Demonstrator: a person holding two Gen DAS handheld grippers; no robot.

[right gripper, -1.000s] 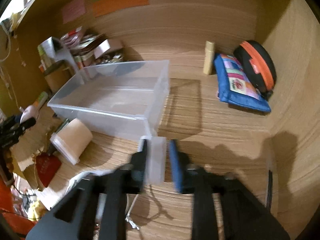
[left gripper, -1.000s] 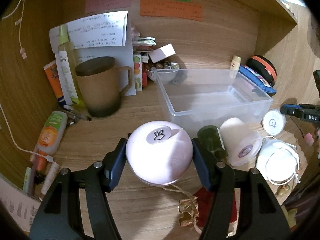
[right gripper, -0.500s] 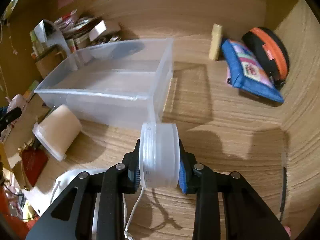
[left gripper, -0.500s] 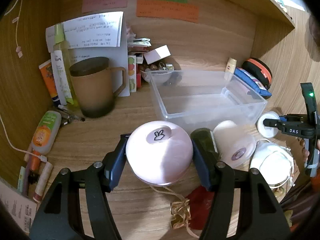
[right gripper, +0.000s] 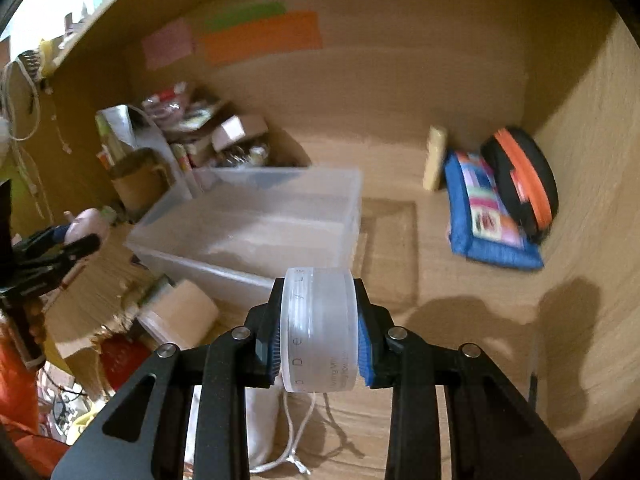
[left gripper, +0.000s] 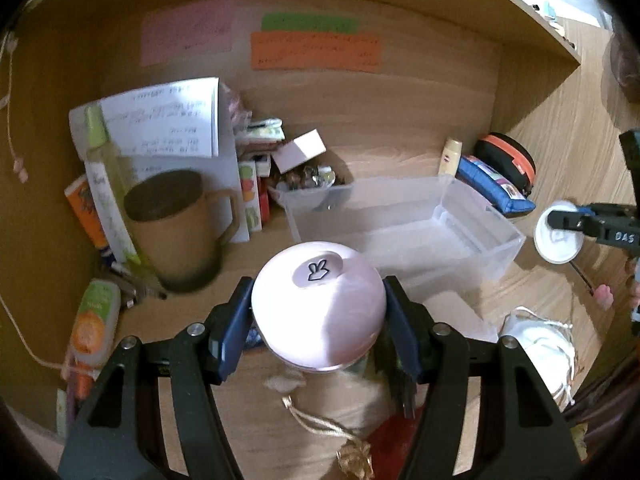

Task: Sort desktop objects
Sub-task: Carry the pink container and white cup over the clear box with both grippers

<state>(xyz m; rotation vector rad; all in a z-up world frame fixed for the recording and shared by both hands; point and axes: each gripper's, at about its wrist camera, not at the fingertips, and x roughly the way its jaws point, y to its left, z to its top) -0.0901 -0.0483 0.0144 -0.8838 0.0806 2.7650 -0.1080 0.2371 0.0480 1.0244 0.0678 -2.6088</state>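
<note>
Both hands loaded, bin ahead!
Left gripper (left gripper: 318, 312) clamps the pink jar (left gripper: 319, 304), right gripper (right gripper: 318, 336) the white jar (right gripper: 319, 326); next, carry over the bin (right gripper: 224, 256), release.

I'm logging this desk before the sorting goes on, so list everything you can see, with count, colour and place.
pink round case: 1, pale pink, between the left gripper's pads
white round jar: 1, frosted white, on edge between the right gripper's pads
plastic bin: 1, clear, desk centre, looks empty
mug: 1, brown, left of the bin
sticky notes: 3, pink, green, orange, back wall
pouch: 1, blue, back right
round zip case: 1, black and orange, back right corner
tube: 1, green and orange, left edge
left gripper: 1, black with blue pads, shut on the case
right gripper: 1, black with blue pads, jaws just closed on the jar
</note>
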